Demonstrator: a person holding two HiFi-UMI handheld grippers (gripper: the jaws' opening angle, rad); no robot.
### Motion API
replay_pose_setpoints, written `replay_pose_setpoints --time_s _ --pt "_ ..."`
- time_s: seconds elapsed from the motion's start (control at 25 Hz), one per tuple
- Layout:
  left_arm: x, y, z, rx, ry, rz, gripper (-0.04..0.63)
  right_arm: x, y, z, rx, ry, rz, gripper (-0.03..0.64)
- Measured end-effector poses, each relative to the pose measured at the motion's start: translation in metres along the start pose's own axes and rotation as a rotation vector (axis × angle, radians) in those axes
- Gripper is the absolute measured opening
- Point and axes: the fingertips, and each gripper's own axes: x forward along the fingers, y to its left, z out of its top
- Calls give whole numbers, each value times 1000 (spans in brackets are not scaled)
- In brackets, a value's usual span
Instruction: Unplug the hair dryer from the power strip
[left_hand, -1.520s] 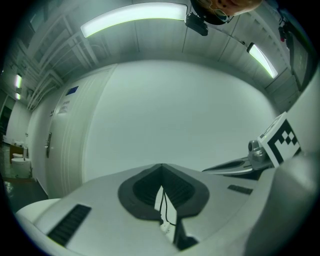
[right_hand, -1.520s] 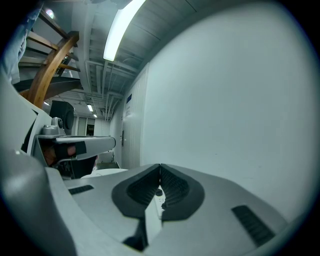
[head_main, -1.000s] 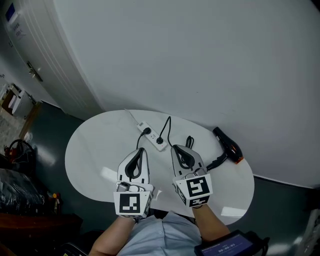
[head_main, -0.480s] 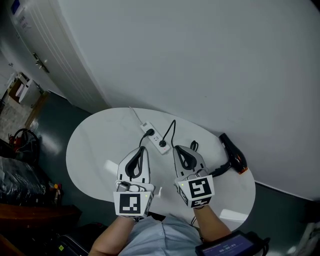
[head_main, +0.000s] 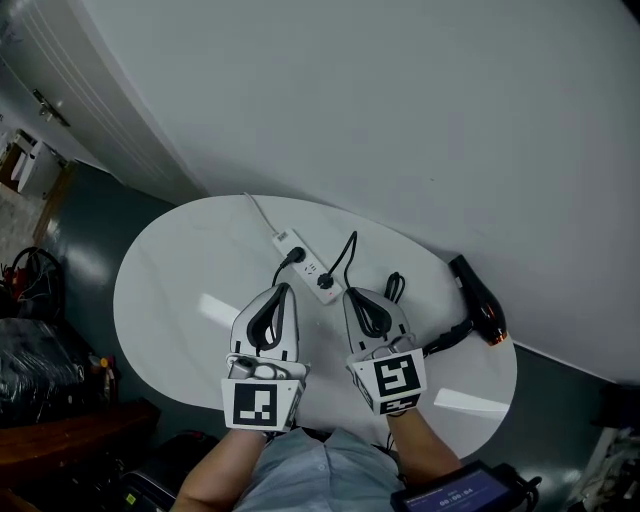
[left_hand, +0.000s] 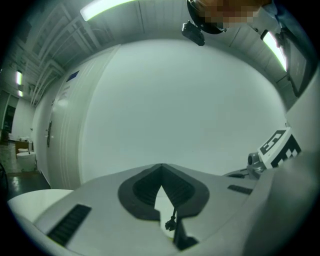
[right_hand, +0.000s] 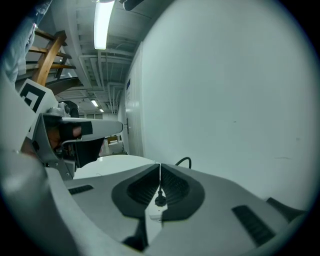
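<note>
open: table (head_main: 170, 300) left side | ahead: power strip (head_main: 303, 265), cord (head_main: 347, 253) | beyond: wall (head_main: 400, 120)

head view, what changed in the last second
The left gripper and right gripper dipped slightly toward the table, and the camera itself shifted too. Nothing was taken or let go. The fingers stayed shut and empty, short of the strip. Both plugs remain in it, and the dryer has not moved.

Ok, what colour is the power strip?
The power strip is white; the head view shows it best.
</note>
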Motion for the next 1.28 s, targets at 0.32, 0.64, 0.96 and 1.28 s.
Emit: replay_pose_setpoints --time_s 0.32,0.64,0.96,1.28 --pt "16 15 -39 -117 81 15 -2 30 3 -44 33 100 10 3" --pt "31 21 -75 -160 153 12 -2 53 4 -78 60 173 26 4" --pt "45 25 -97 -182 196 6 -2 71 5 -92 77 202 43 86" --pt "50 32 -104 -194 216 11 -2 87 7 -95 71 228 38 83"
